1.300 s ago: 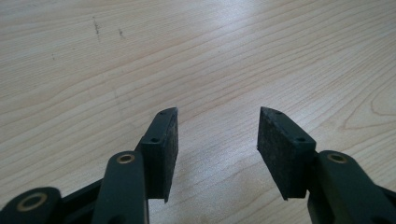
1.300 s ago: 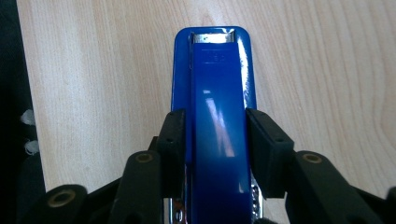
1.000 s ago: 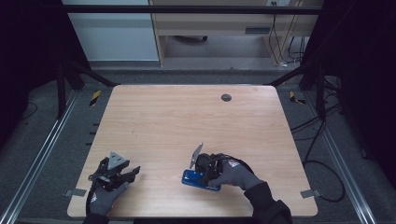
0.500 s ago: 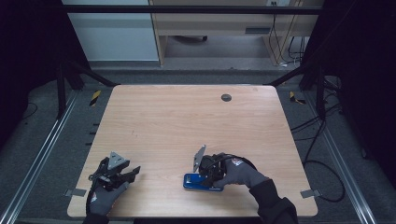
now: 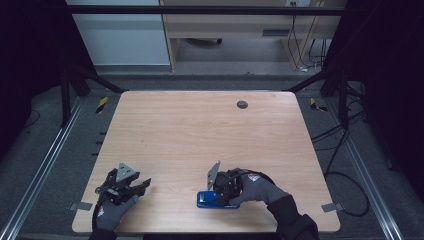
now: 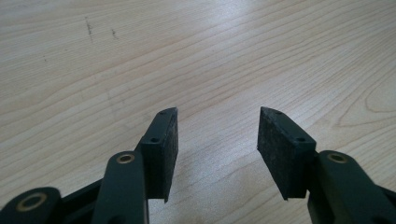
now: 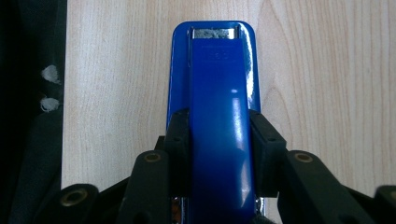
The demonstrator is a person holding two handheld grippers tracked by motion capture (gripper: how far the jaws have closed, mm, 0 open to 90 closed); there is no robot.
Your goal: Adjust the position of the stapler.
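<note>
A blue stapler [image 5: 209, 201] lies flat on the wooden table [image 5: 200, 130], close to its near edge and right of the middle. My right gripper [image 5: 220, 196] is shut on it, held in a gloved hand. In the right gripper view my right gripper [image 7: 219, 140] has one black pad against each side of the blue stapler [image 7: 219, 84], whose metal nose points away. My left gripper [image 5: 143, 184] rests at the near left, apart from the stapler. In the left gripper view my left gripper [image 6: 217, 135] stands open over bare wood.
A small dark round grommet [image 5: 242, 104] sits in the table's far right part. The table's edge and dark floor [image 7: 28, 93] run just beside the stapler. Metal rails [image 5: 45, 165] flank the table, and cables [image 5: 345, 150] lie to the right.
My right gripper and the stapler have shifted slightly toward the table's near edge. The left gripper has stayed where it was.
</note>
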